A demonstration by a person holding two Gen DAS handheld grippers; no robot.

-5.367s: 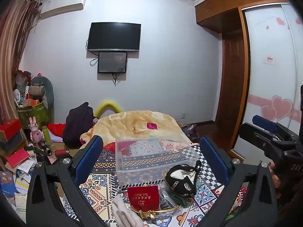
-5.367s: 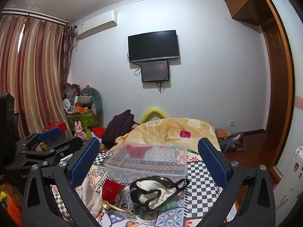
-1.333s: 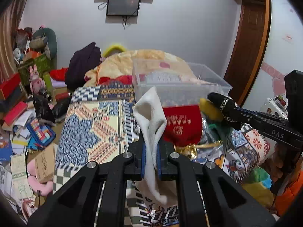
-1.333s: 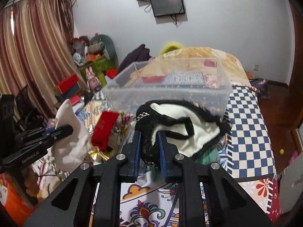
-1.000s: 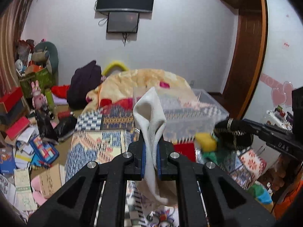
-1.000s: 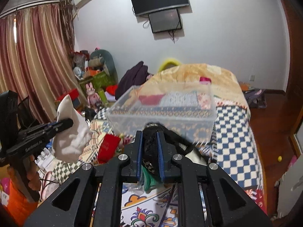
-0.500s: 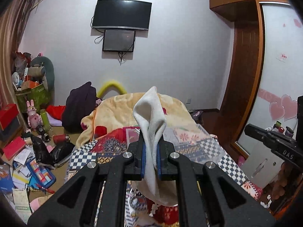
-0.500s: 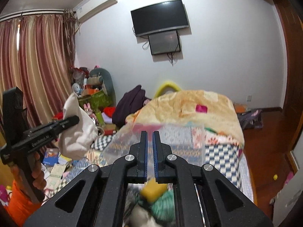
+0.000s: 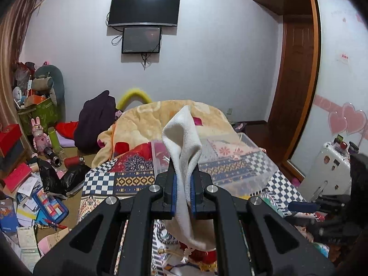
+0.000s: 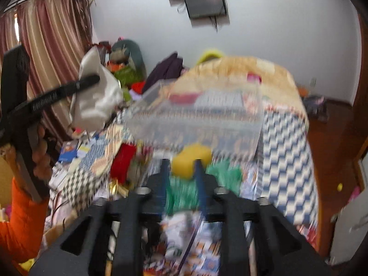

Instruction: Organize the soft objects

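My left gripper (image 9: 183, 177) is shut on a cream white cloth (image 9: 184, 142) and holds it up above the patterned bed cover; the cloth (image 10: 96, 99) also shows in the right wrist view, clamped in the left gripper (image 10: 94, 79). A clear plastic bin (image 9: 230, 163) stands on the bed behind the cloth. My right gripper (image 10: 180, 163) is blurred and low over the pile, its fingers (image 10: 164, 172) slightly apart and nothing held between them. Just ahead of it lie a yellow soft object (image 10: 192, 157), a green fabric piece (image 10: 184, 195) and a red pouch (image 10: 122, 161). The bin (image 10: 197, 117) stands beyond them.
An orange blanket (image 9: 161, 117) is heaped behind the bin. A dark bag (image 9: 96, 119), toys and papers (image 9: 25, 197) litter the floor at the left. A wooden door (image 9: 296, 105) and white suitcase (image 9: 331, 172) are at the right.
The right gripper has dropped from level down toward the pile and its fingers have parted; the black and white item it held a second ago is gone. The left gripper keeps holding the cloth, slightly lower.
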